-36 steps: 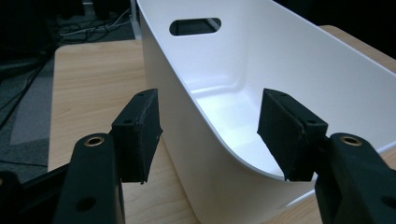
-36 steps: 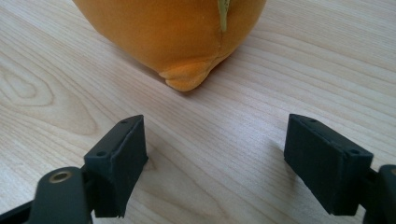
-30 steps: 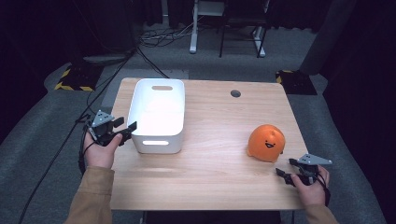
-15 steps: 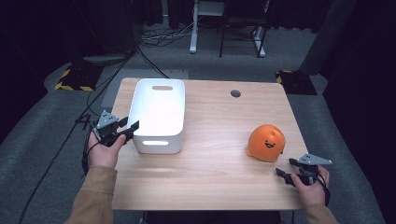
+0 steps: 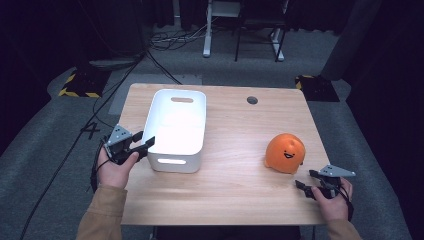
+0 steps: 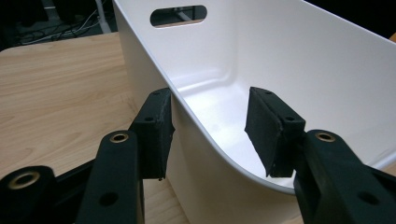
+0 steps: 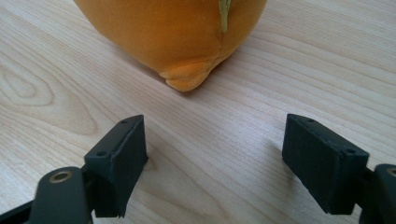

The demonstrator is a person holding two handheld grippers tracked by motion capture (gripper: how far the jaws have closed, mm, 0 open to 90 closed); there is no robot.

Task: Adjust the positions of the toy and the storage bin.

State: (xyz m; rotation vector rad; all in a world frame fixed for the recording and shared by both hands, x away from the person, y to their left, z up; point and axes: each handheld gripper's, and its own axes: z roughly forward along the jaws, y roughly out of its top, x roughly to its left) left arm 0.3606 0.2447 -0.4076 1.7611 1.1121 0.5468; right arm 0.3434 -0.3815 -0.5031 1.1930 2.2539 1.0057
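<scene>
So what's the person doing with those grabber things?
A person holds a gripper in each hand at a wooden table. The left gripper is clamped on the near corner of the white bin, one jaw outside, one inside. The right gripper is open just short of the orange smiley plush toy, not touching it.

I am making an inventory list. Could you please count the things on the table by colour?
White: 1, the bin
Orange: 1, the plush toy
Total: 2
</scene>
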